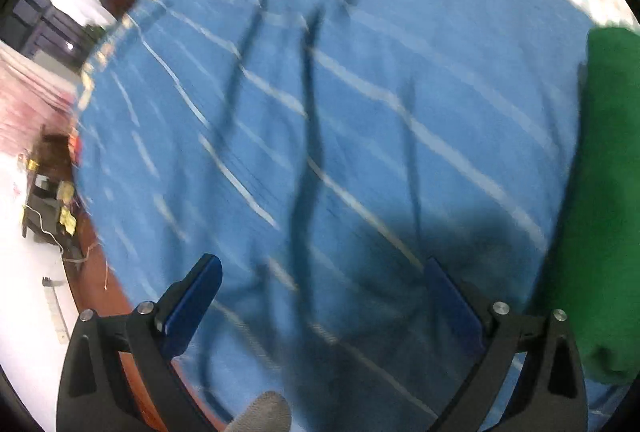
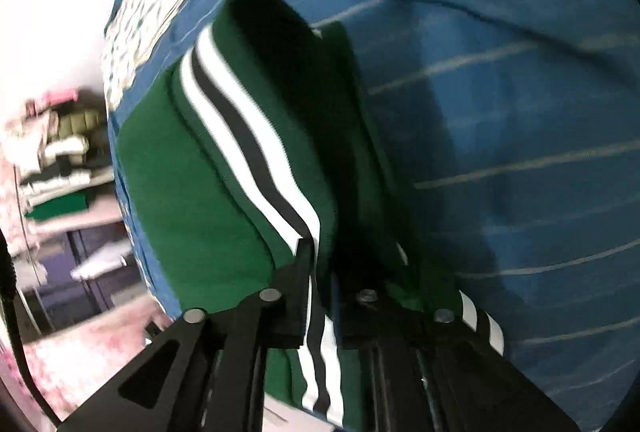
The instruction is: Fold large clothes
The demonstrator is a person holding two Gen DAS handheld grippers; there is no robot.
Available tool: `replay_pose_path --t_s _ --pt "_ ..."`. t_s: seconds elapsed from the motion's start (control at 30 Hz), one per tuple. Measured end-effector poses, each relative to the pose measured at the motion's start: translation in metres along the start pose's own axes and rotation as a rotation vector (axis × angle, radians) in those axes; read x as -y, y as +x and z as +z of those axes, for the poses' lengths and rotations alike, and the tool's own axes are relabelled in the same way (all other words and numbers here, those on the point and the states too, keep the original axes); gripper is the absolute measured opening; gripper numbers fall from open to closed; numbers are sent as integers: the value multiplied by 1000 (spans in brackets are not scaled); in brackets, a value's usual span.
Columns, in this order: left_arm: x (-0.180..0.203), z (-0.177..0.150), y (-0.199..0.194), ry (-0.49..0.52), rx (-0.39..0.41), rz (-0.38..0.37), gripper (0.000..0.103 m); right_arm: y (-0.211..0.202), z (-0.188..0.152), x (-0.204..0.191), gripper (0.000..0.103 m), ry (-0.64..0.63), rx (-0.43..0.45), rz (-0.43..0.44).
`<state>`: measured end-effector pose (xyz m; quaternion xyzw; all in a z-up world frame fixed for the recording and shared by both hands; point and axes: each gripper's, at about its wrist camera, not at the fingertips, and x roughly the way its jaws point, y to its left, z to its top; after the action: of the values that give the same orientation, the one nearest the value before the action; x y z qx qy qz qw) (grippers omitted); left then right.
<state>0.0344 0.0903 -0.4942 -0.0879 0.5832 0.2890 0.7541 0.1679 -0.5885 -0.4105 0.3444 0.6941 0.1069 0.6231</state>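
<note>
Green garment (image 2: 192,168) with white-black striped trim lies on the blue striped sheet (image 2: 520,112), its fold running toward 11 o'clock in the right wrist view. Right gripper (image 2: 320,272) is clamped on the striped edge. Left gripper (image 1: 320,296) hangs spread wide over the sheet, nothing between its jaws; garment at 3 o'clock there.

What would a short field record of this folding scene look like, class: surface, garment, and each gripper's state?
surface: blue bedsheet with thin white stripes, wrinkled
garment: green knit garment with white and black striped trim, lying on the sheet
left gripper: open, above the sheet, nothing between its blue pads
right gripper: shut on the garment's striped edge
image quality: motion-blurred
</note>
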Motion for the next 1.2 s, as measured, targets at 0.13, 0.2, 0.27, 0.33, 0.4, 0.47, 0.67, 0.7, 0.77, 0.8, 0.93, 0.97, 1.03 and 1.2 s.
replay_pose_path --t_s 0.13,0.2,0.27,0.33,0.4,0.47,0.67,0.7,0.77,0.8,0.93,0.97,1.03,1.2 --pt "-3 10 -45 -10 78 23 103 -31 -20 -11 31 -64 9 -3" --pt "5 13 -67 -5 102 -7 103 -33 -36 0 58 -29 -47 37" --pt "21 13 -81 10 114 -19 103 -16 -53 13 62 27 -127 93" --pt "43 16 -90 44 119 -51 103 13 -56 20 62 67 -198 114" --pt "62 20 -95 78 121 -66 103 33 -66 23 14 97 -190 159" --pt "75 21 -97 103 112 -101 103 33 -75 16 11 107 -131 135" --pt "122 21 -84 188 70 -118 103 -6 -89 33 9 192 21 36" --pt "130 21 -75 212 51 -106 103 6 -91 41 9 212 -7 13" --pt "141 20 -65 246 4 -77 103 31 -86 41 10 162 -81 -4" --pt "143 22 -64 248 -16 -80 103 33 -82 36 11 150 -97 0" --pt "149 28 -82 253 1 -97 103 17 -73 2 26 27 -84 -17" --pt "152 30 -85 256 4 -100 103 6 -71 -9 30 -29 -37 -60" --pt "160 34 -91 260 4 -126 103 -10 -67 -21 36 -86 47 -71" --pt "184 40 -97 291 -3 -167 103 -21 -29 -30 59 -167 191 -83"
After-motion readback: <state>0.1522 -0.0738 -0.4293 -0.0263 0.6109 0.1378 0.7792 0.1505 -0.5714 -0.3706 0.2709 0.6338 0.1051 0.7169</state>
